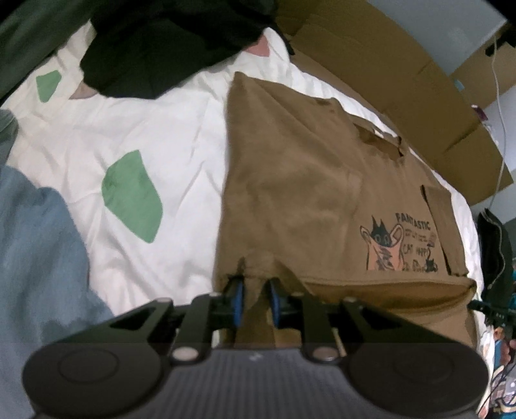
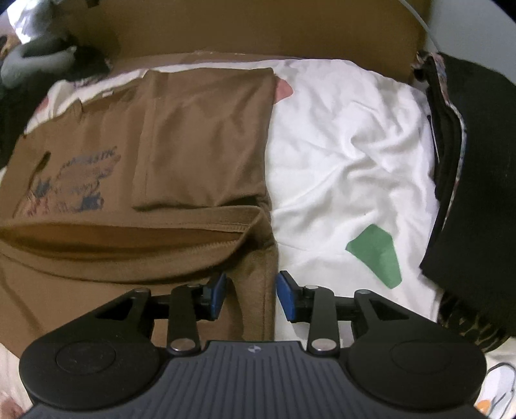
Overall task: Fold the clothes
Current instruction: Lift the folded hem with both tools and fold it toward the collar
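A brown T-shirt (image 1: 306,193) with a cat print and the word FANTASTIC lies partly folded on a white sheet (image 1: 161,129), its sleeve sides turned in. My left gripper (image 1: 256,299) is at its near hem. A puckered tuft of the brown cloth stands between the blue pads (image 1: 239,299), which sit slightly apart from it. In the right wrist view the T-shirt (image 2: 193,135) fills the left half. My right gripper (image 2: 251,296) stands open over its near right corner, with a brown fold lying loose between the jaws.
The white sheet (image 2: 338,145) carries green patches. Black clothes (image 1: 154,48) lie at its far end, and a dark stack (image 2: 477,161) sits at the right. A blue garment (image 1: 32,241) lies left. Cardboard (image 2: 258,29) lines the far side, with a grey plush toy (image 2: 35,54) nearby.
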`<act>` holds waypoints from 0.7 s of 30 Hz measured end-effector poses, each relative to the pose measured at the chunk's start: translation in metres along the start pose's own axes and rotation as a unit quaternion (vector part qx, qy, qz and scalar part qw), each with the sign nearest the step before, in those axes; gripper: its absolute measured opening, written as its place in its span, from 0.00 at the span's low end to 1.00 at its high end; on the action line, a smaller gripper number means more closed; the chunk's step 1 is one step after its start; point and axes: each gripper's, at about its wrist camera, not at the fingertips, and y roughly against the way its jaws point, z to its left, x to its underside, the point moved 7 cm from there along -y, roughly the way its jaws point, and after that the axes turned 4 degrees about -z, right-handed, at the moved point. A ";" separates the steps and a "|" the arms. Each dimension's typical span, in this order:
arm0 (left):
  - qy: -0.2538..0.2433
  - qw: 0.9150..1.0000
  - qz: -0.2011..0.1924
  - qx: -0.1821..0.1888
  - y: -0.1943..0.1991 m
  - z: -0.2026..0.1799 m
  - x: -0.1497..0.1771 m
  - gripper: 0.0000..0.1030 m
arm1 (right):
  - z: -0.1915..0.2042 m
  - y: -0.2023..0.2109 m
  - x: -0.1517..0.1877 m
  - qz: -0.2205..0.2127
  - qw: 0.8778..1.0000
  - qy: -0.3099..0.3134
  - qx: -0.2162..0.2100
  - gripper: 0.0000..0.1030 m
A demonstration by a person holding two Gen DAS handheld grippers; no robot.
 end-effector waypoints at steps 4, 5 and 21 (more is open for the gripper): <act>0.006 1.000 -0.012 0.005 0.001 -0.002 -0.001 0.16 | 0.002 -0.008 -0.008 -0.003 1.000 0.005 0.010 0.41; 0.009 1.000 -0.015 0.004 0.001 -0.002 0.000 0.15 | 0.004 -0.010 -0.012 -0.004 1.000 0.010 0.011 0.41; 0.044 0.998 -0.036 0.013 0.005 0.011 -0.001 0.06 | -0.005 -0.011 -0.025 -0.030 0.999 -0.013 0.027 0.03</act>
